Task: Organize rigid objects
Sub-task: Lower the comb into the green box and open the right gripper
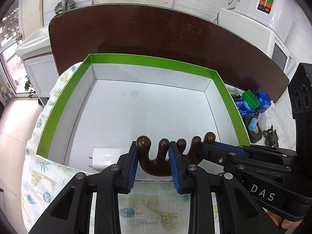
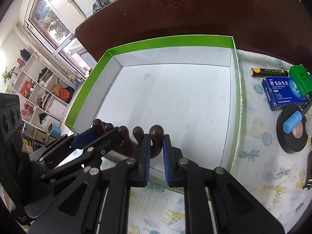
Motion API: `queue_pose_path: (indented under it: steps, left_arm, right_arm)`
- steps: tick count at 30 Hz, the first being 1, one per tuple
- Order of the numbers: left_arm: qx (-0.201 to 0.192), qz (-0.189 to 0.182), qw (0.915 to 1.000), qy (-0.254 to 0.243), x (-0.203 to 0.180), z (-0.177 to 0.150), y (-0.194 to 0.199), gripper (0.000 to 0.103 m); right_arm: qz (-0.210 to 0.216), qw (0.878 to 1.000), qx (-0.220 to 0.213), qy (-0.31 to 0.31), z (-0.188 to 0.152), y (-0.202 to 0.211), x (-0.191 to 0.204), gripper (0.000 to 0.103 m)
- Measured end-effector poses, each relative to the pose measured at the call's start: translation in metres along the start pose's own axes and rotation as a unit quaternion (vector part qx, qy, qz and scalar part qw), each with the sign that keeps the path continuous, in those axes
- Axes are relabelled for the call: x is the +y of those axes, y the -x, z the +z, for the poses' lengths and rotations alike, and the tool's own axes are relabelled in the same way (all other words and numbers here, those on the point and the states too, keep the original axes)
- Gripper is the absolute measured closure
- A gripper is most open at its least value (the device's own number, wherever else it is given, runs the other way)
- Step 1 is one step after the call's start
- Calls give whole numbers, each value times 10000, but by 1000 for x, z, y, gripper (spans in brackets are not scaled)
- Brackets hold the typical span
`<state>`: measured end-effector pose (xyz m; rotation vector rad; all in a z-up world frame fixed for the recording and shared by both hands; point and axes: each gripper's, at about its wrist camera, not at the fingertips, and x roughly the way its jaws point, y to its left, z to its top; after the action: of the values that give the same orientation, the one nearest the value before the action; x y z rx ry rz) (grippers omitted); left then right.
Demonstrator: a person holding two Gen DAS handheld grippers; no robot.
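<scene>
A dark wooden pronged massager (image 1: 156, 162) hangs over the near rim of an open green-and-white box (image 1: 64, 91). My left gripper (image 1: 153, 152) is shut on its left prongs. My right gripper (image 2: 156, 146) is shut on its rightmost prong (image 2: 156, 134), and it enters the left wrist view (image 1: 224, 150) from the right. The massager (image 2: 126, 142) and the left gripper (image 2: 93, 136) also show in the right wrist view. A white charger plug (image 1: 103, 159) lies in the box's near left corner. The box (image 2: 235, 97) holds nothing else that I can see.
Right of the box on a giraffe-print cloth (image 2: 259, 175) lie a blue medicine box (image 2: 282, 93), a green box (image 2: 301, 78), a black-and-yellow marker (image 2: 269, 72), a black tape roll (image 2: 292, 134) with a blue-capped pen (image 2: 292, 122) on it, and a dark metal piece (image 1: 270, 135). A dark brown table (image 1: 156, 35) lies beyond.
</scene>
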<state>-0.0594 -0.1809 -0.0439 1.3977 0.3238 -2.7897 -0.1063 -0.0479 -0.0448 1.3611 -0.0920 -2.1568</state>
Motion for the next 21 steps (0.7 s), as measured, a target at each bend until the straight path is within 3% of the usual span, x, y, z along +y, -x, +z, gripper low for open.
queue_pose_path:
  steps: [6,8,12,21]
  left_arm:
    - [31,51,10000,71,2,1,0,72]
    - [41,88,9999,95,2,1,0,71]
    - [22,189,9995,236,5,2,4,59]
    - [-55,253,9994,241,-11,6,14,52]
  right_arm:
    - [70,10000,48,-9,-3,0,-1,89]
    - [64,10000,66,0,-4,2,-2,83]
    - [108,9999,41,7,-6,6,-3,81]
    - [197,9997,-165,-29,-10,24,-10,78]
